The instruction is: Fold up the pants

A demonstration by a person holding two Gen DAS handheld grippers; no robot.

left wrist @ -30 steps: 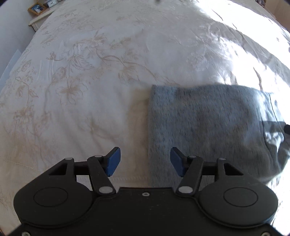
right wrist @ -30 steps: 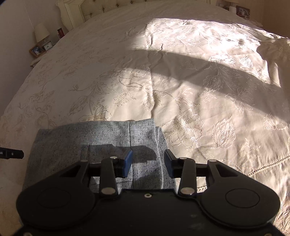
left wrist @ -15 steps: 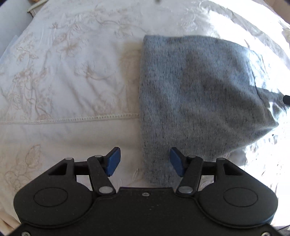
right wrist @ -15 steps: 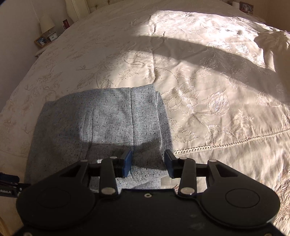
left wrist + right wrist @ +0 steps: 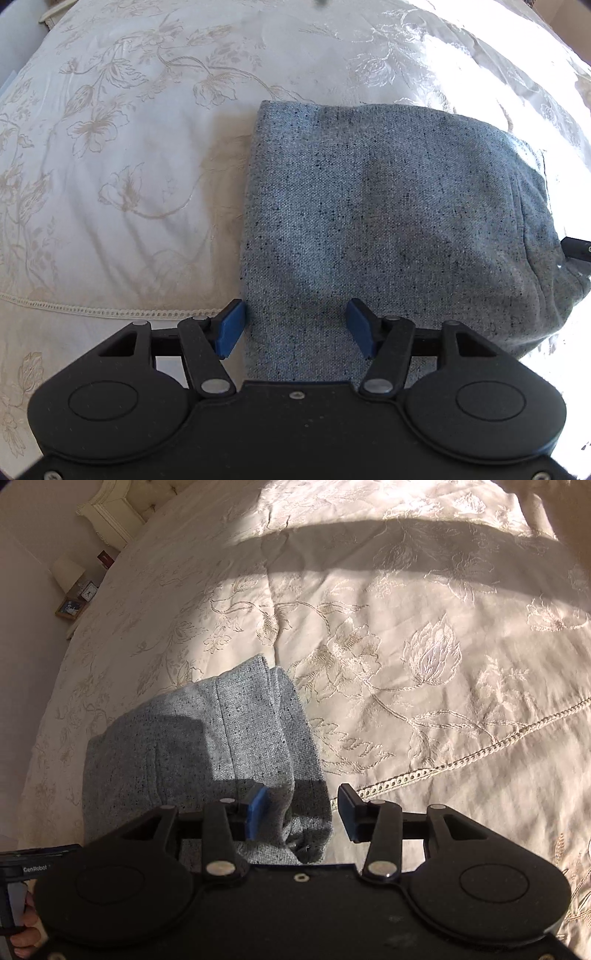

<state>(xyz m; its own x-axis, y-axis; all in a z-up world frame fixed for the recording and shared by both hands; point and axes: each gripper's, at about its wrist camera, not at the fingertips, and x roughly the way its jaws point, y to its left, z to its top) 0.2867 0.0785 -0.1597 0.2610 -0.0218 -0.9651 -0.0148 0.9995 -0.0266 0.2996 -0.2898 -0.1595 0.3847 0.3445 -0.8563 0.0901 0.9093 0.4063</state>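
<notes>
Fold near done: grey pants point(image 5: 388, 221) folded on bed point(image 5: 129, 166); left gripper point(image 5: 295, 326) and right gripper point(image 5: 301, 814) opening, straddling near edge w/o clamping; next prob. final fold or withdrawal.

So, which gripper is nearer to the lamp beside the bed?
Cannot tell for certain. Only the right gripper sees the lamp, far off beyond the pants. The left gripper, over the pants too, shows no lamp.

Each camera sits on a gripper and looks steeply down at the bed point(image 5: 122, 206) from close up. The left one sees the left side of the folded pants point(image 5: 388, 229), the right one their right end point(image 5: 236, 746). Both views share the pants.
</notes>
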